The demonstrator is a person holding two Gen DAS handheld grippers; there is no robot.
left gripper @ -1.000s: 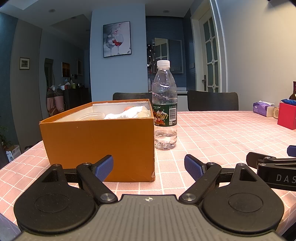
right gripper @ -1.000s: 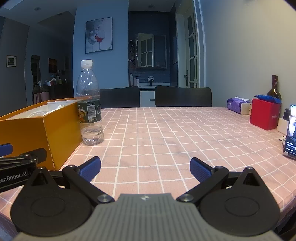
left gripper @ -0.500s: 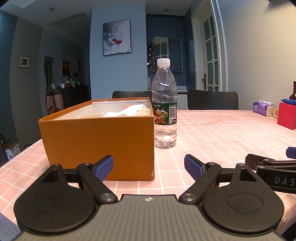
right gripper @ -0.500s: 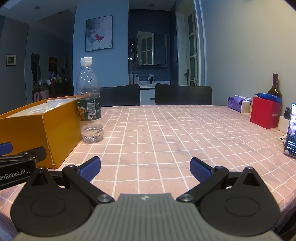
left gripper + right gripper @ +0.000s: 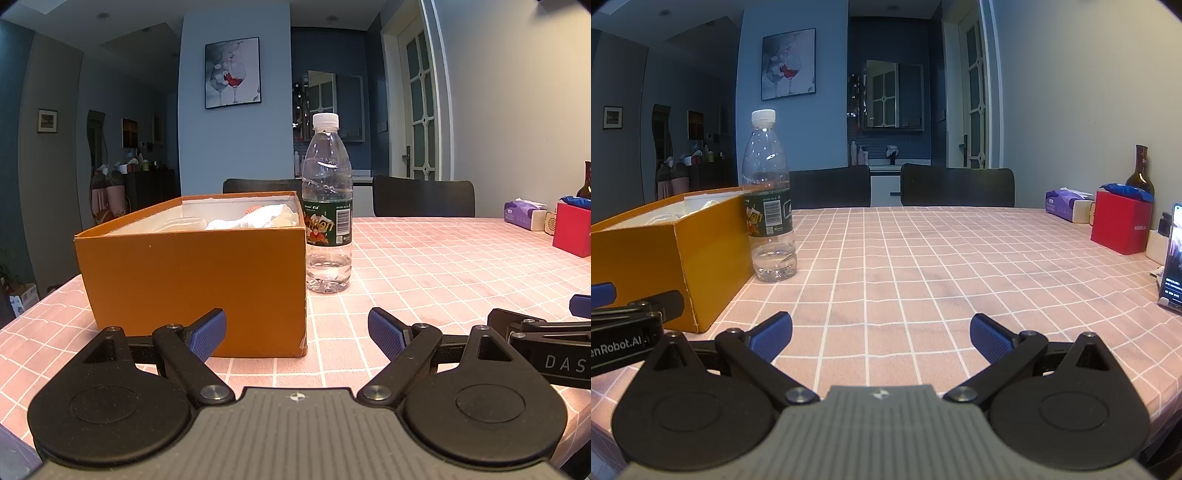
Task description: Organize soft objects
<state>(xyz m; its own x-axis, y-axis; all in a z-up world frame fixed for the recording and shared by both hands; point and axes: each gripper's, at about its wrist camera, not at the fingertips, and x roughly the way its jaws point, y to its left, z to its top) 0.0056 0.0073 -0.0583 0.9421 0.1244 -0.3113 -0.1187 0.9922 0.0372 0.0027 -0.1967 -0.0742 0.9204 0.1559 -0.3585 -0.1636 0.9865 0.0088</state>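
An open orange cardboard box point(image 5: 195, 280) point(image 5: 665, 254) stands on the pink checked tablecloth, with white soft cloth items point(image 5: 255, 219) heaped inside it. A clear plastic water bottle point(image 5: 327, 206) point(image 5: 770, 199) stands upright just right of the box. My left gripper point(image 5: 297, 334) is open and empty, low over the table, just in front of the box's near right corner. Further right, my right gripper point(image 5: 881, 338) is open over bare tablecloth with nothing between its fingers. Each gripper's finger shows at the edge of the other's view.
Along the right table edge stand a red box point(image 5: 1121, 221), a purple tissue pack point(image 5: 1065, 205), a dark bottle point(image 5: 1139, 171) and a propped phone point(image 5: 1172, 258). Two dark chairs point(image 5: 956, 186) stand at the far side. The table's left edge point(image 5: 33, 306) lies near the box.
Both grippers have dipped or tilted slightly, so the box and bottle sit a touch higher in view. Neither jaw opening has changed.
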